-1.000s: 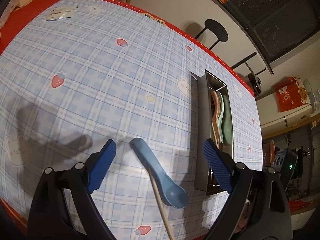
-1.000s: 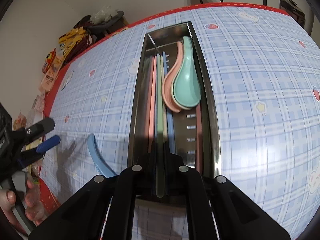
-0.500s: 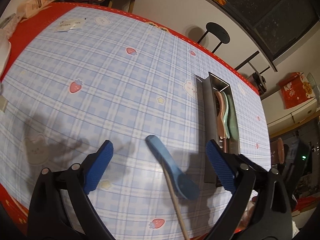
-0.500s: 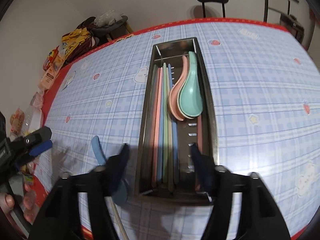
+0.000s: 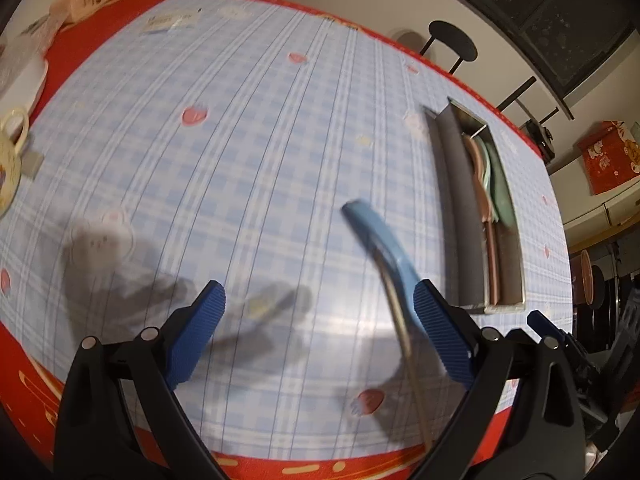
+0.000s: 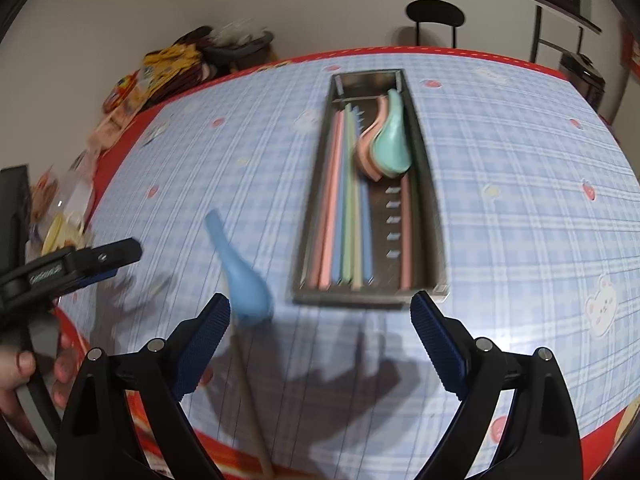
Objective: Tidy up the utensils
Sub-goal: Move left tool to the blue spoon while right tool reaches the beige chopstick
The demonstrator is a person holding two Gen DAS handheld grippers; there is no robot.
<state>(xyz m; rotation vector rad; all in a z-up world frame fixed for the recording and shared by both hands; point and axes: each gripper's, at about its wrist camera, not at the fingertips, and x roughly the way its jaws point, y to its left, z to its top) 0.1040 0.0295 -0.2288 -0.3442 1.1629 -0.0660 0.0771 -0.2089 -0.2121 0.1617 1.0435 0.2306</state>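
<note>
on the table: a blue checked cloth (image 6: 520, 200) with strawberry prints and a red border is covering the top.
metal tray (image 6: 430, 216): lying lengthwise on the cloth, holding coloured chopsticks (image 6: 344, 200) side by side and a mint spoon (image 6: 394, 142) nested on a pink spoon (image 6: 366, 152).
blue spoon (image 6: 244, 280): lying on the cloth just left of the tray, outside it, bowl nearest the viewer.
wooden chopstick (image 6: 250, 392): lying beside the blue spoon's bowl.
left gripper (image 5: 320, 320): hovering over the cloth, jaws spread wide, gripping nothing.
right gripper (image 6: 320, 320): jaws opening wide, nothing between them, near the tray's end.
person's hand (image 6: 24, 376): holding the left gripper's handle.
</note>
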